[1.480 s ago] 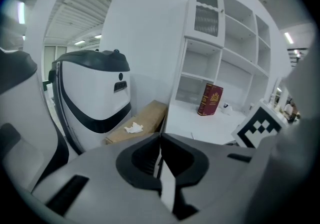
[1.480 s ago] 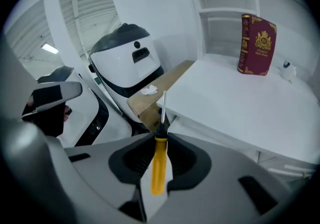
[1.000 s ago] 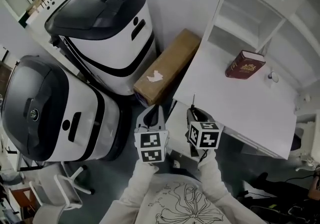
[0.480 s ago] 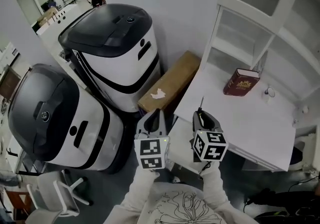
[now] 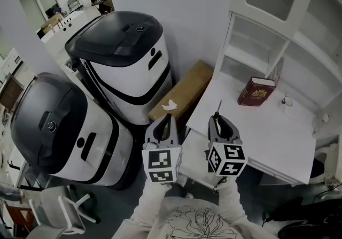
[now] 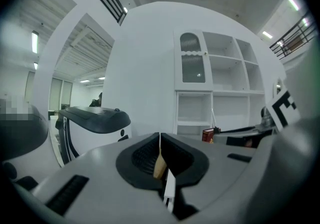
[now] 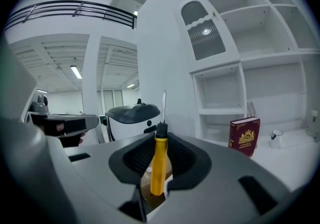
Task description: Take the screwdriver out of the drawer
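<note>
Before white shelves [image 7: 220, 111], right tongs [image 7: 160, 143] clamp yellow-handled screwdriver [image 7: 158, 168] upright.

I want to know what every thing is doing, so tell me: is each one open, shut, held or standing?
screwdriver: held upright, tip up, between the right gripper's jaws.
right gripper: jaws shut on the screwdriver.
left gripper: jaws shut, nothing held.
red book: closed, standing on the white desk.
cabinet door: shut.

White long sleeves [image 5: 143, 207]; pale shirt [image 5: 176, 223] w/ black line-art flower. L tongs [image 5: 168, 121], R tongs [image 5: 220, 121]: grey, b/w marker cubes [image 5: 162, 165].
</note>
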Available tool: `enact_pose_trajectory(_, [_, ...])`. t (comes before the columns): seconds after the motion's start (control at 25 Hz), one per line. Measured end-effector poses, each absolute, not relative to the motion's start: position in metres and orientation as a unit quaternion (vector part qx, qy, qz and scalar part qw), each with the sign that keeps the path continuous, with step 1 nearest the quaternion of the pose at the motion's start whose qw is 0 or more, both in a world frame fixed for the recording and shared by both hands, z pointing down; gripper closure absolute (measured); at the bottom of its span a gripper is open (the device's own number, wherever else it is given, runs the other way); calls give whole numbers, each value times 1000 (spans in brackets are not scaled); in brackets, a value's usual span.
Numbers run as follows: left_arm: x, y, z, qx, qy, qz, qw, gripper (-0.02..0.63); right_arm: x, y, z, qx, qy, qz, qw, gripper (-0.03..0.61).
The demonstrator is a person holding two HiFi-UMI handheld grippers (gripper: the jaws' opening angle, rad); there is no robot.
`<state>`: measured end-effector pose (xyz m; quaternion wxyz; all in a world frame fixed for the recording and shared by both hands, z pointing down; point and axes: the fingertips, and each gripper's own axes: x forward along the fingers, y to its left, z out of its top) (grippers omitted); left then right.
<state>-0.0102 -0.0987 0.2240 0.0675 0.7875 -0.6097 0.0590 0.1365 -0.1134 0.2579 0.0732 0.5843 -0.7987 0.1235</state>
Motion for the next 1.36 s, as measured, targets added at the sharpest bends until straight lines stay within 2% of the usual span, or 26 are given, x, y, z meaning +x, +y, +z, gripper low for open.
enact_pose_trajectory(0.48, [-10,-93,216,783,-617,54,56,603,137,-108,235,580,-807,104,37,505])
enact_pose_trajectory(1.36, [-6,-96,225,789,-609,56,67,603,135,-112,243,578,-808,115,29,505])
